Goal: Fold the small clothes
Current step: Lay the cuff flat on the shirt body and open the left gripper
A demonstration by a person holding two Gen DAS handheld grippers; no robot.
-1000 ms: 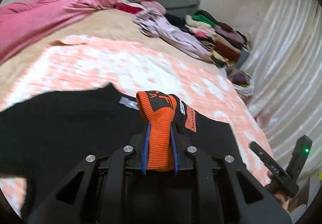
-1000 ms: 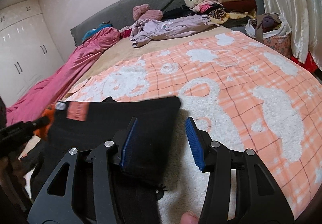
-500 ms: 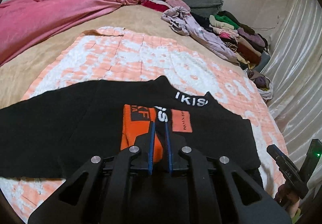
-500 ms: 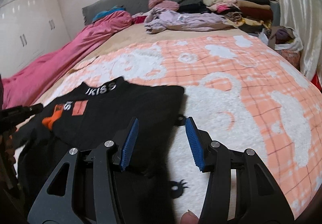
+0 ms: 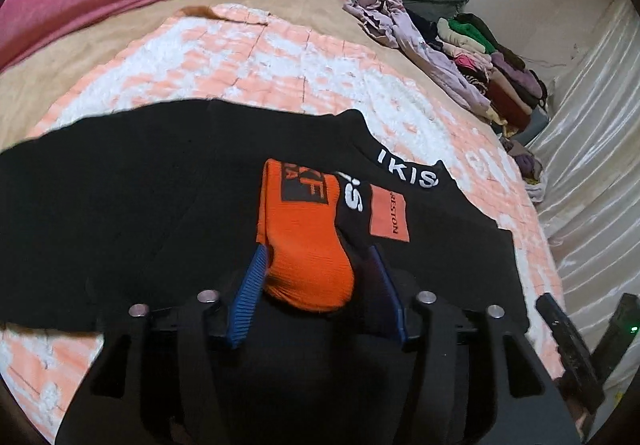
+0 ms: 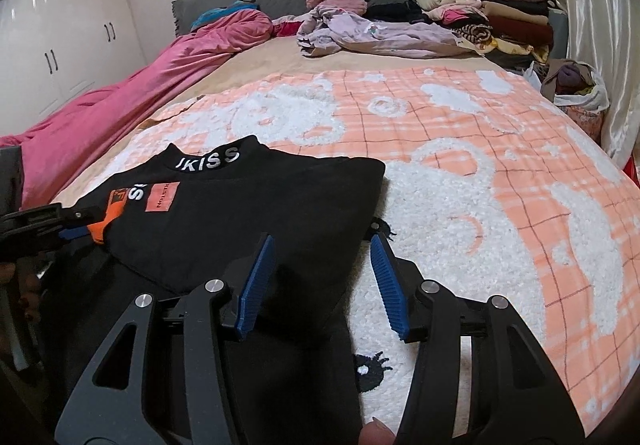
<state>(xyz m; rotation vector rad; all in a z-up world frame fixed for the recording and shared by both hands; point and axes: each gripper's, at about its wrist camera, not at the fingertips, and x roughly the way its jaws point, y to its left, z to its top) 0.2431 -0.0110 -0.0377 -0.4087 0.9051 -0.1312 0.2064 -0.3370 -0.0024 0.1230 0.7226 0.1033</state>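
A black top [image 5: 140, 197] with white "IKISS" on its collar lies on the orange and white blanket [image 5: 224, 57]. It also shows in the right wrist view [image 6: 256, 201]. Its orange cuff [image 5: 304, 245] lies between the blue pads of my left gripper [image 5: 316, 249], whose jaws now stand apart, no longer pinching it. My right gripper [image 6: 320, 245] is open over the right edge of the top, holding nothing. The left gripper shows in the right wrist view [image 6: 76, 223] at the far left, at the orange cuff [image 6: 108, 219].
A pink quilt [image 6: 132, 85] lies along the left of the bed. A lilac garment [image 6: 380, 33] and a stack of folded clothes [image 6: 492, 9] sit at the head. A bag of clothes [image 6: 576, 85] and curtains [image 6: 600, 17] stand on the right.
The left gripper lowered the orange cuff onto the top's chest and its jaws opened. The right gripper stayed open over the right edge of the top.
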